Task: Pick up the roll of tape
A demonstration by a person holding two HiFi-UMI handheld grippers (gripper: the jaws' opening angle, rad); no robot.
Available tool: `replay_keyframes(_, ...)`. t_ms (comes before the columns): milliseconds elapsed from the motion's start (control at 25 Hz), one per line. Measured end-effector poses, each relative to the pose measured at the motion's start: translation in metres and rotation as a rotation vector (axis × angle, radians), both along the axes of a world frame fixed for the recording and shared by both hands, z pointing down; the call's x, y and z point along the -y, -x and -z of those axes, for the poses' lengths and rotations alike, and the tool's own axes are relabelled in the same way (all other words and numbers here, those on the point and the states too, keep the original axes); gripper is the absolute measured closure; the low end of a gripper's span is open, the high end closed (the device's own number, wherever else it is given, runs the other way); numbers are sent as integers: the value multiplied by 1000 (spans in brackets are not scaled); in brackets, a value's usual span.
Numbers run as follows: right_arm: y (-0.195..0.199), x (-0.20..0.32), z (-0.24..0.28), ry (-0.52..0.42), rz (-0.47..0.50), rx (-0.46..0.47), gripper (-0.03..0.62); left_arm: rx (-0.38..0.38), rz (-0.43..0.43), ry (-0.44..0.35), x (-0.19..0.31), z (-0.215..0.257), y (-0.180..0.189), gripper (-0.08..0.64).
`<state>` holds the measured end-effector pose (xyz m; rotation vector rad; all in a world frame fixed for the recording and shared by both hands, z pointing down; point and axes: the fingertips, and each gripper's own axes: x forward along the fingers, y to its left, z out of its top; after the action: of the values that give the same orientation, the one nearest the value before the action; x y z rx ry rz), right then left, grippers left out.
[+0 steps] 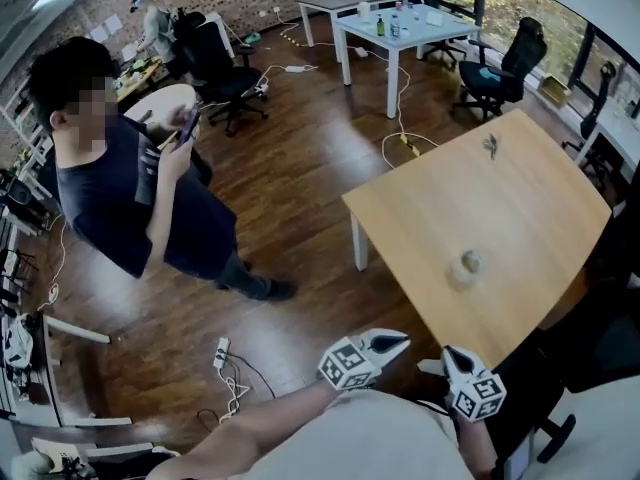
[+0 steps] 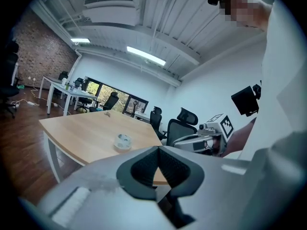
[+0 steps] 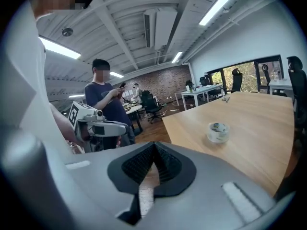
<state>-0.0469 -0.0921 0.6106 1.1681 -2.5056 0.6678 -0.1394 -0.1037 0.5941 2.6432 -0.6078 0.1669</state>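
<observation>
The roll of tape [image 1: 466,265], clear with a pale core, lies flat on the light wooden table [image 1: 520,208] toward its near side. Both grippers hang in front of the table's near corner, short of the tape. My left gripper [image 1: 392,344] is shut with nothing in it, and my right gripper [image 1: 449,355] is shut and empty too. In the left gripper view the tape [image 2: 123,141] sits on the table beyond the closed jaws [image 2: 158,150]. The right gripper view shows the tape [image 3: 218,131] ahead and right of the closed jaws [image 3: 154,145].
A person [image 1: 130,188] stands on the wood floor at left, looking at a phone. A power strip [image 1: 221,352] with cables lies on the floor near my left side. A small dark object [image 1: 491,146] rests at the table's far end. Office chairs [image 1: 500,68] and white desks [image 1: 400,28] stand behind.
</observation>
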Motion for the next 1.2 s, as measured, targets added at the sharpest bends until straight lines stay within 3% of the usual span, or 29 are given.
replay_keyframes(120,32,17,-3,-2,50,12,584,15,29,-12,12,-3,29,554)
replay_keyframes(360,26,65,-31,-18,116,-65,584,45,81,-6,40,-16,35,554)
replay_keyframes(600,42,116,-18,-3,143,-115,584,67,105,14,80,1,53,554)
replay_keyframes(880,-7,171,-50,45,156,-346,578,51,89,65,138,6,23,554)
replay_keyframes(1000,-33,197,-62,80,161,-436,535,33,95,93,160,8,6,554)
replay_keyframes(1200,-47,231,-88,110,212,-566,489,100,99,113,176,7,2,554)
